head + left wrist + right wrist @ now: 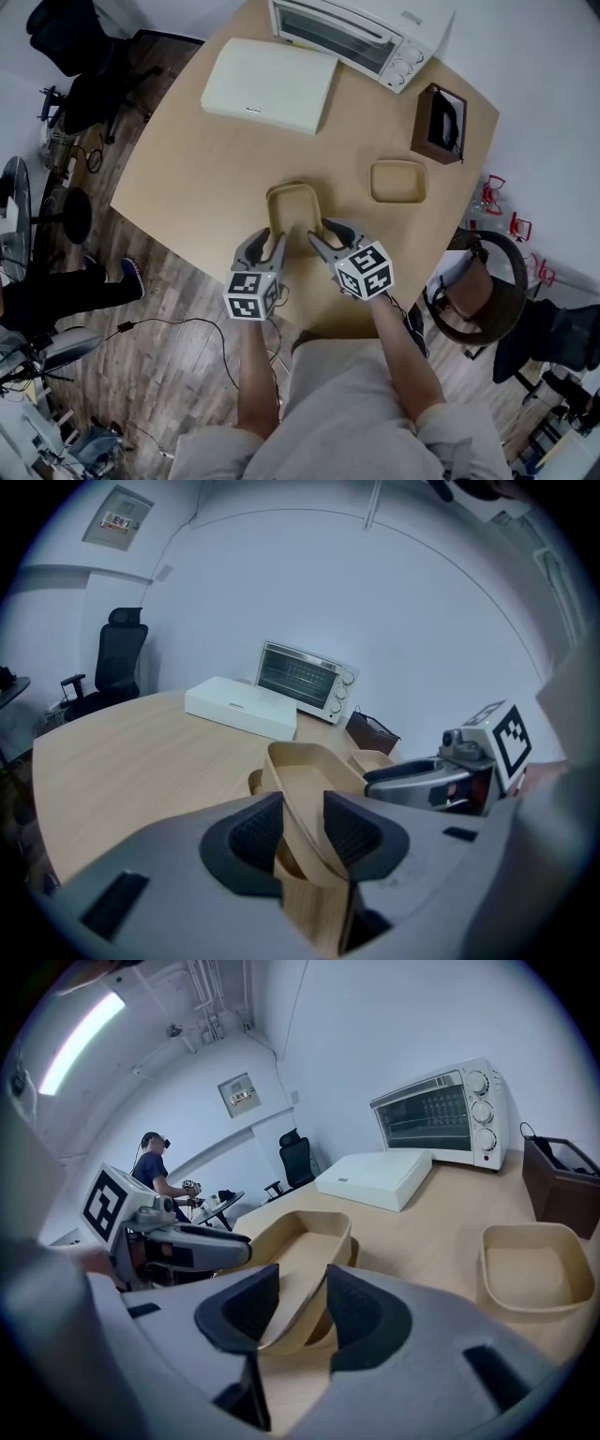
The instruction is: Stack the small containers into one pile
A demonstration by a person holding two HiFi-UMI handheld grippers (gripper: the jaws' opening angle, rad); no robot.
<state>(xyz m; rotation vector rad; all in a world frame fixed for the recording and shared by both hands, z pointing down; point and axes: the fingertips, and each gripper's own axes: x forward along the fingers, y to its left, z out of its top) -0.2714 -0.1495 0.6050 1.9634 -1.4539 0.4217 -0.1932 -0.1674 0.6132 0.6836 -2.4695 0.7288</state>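
Containers: three tan oblong plastic tubs – the held tub (292, 208), a lower tub (254, 781) seen only as a rim beneath it, and a lone tub (398, 180).
Place: held tub at the near edge of the light wooden table (206, 159); lone tub towards the right edge, well apart.
Axis: held tub's long axis runs from near edge to far edge, mouth up.
Left gripper (267, 239): clamped on the held tub's near-left wall.
Right gripper (330, 236): clamped on its near-right wall.
Others: one white toaster oven (356, 33) and one flat white box (272, 84) – far edge; one dark brown open box (439, 122), right edge.
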